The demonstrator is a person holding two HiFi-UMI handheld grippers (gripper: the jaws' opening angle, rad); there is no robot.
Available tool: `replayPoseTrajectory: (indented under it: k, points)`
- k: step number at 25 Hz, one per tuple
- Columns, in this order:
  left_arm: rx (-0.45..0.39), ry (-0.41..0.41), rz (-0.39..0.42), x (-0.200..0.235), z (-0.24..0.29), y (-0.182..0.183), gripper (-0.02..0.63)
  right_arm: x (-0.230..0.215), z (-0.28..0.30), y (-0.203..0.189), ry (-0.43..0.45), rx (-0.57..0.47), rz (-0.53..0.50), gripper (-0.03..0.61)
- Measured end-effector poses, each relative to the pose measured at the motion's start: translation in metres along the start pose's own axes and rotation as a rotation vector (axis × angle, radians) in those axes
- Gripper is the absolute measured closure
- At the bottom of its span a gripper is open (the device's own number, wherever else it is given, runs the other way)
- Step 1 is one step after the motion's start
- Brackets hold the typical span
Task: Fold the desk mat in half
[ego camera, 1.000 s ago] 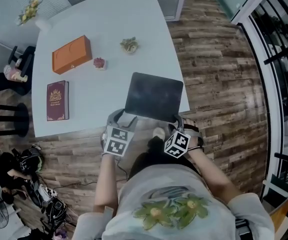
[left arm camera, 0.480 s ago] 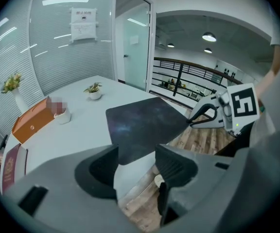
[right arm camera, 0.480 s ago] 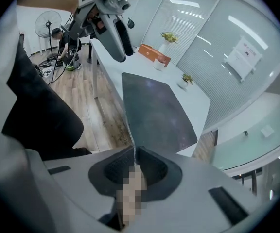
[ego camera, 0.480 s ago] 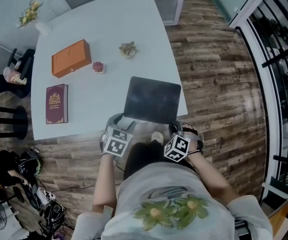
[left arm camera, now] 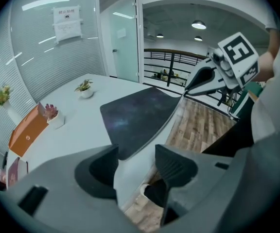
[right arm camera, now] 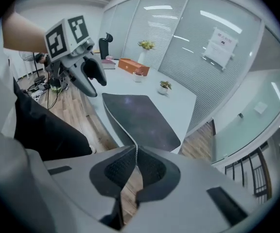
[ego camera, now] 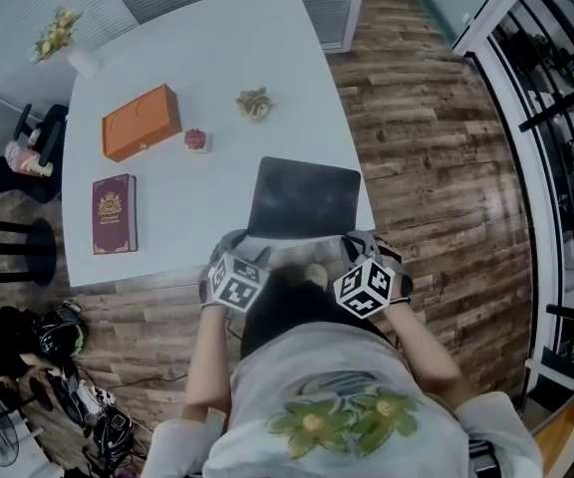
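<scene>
White table [ego camera: 167,197] carries the dark desk mat [ego camera: 305,199] at its near right corner. The right gripper [right arm camera: 136,165] has just been closing and pinches the mat's lifted near edge. The left gripper [left arm camera: 136,161] stands spread at the other near corner (overhead, marker cubes [ego camera: 233,281] hide both sets of jaws).

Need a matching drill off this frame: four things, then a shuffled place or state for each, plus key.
1. desk mat
2. orange box
3. maroon book
4. left gripper

A. jaws apart
B. near right corner of the table
C. near left, lying flat
D. far left

Pairs: 1-B, 2-D, 3-C, 4-A
</scene>
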State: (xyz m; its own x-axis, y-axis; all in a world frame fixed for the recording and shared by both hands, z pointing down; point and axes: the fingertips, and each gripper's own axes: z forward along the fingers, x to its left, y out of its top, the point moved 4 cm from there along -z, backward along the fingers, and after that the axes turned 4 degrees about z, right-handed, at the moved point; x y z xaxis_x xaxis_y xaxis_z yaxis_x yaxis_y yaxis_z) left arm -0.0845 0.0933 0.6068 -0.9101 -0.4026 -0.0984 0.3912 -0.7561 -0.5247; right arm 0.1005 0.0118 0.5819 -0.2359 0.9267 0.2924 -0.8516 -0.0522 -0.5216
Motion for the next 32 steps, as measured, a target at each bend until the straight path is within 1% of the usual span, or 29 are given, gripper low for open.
replayPoseTrajectory:
  k: [6, 11, 17, 20, 23, 24, 27, 32]
  points:
    - [0.018, -0.014, 0.045, 0.009, 0.009, -0.002, 0.396, -0.014, -0.008, 0.013, -0.006, -0.019, 0.089, 0.549]
    - [0.050, -0.040, 0.125, 0.019, 0.015, 0.000, 0.396, -0.022, -0.011, 0.018, -0.016, -0.006, 0.153, 0.549]
    - [0.066, -0.062, 0.169, 0.033, 0.024, -0.003, 0.405, -0.026, -0.009, 0.023, -0.029, 0.010, 0.232, 0.549]
    - [0.059, -0.071, 0.189, 0.039, 0.024, -0.001, 0.442, -0.028, -0.008, 0.026, -0.038, 0.014, 0.251, 0.549]
    - [0.046, -0.090, 0.210, 0.040, 0.021, 0.006, 0.532, -0.033, -0.009, 0.027, -0.050, 0.018, 0.276, 0.549]
    - [0.045, -0.097, 0.222, 0.040, 0.019, 0.008, 0.552, -0.034, -0.009, 0.027, -0.055, 0.019, 0.284, 0.549]
    - [0.045, -0.114, 0.251, 0.042, 0.017, 0.013, 0.575, -0.036, -0.011, 0.028, -0.068, 0.024, 0.308, 0.549]
    - [0.006, -0.116, 0.238, 0.051, 0.010, 0.026, 0.588, -0.039, -0.014, 0.027, -0.087, 0.027, 0.353, 0.549]
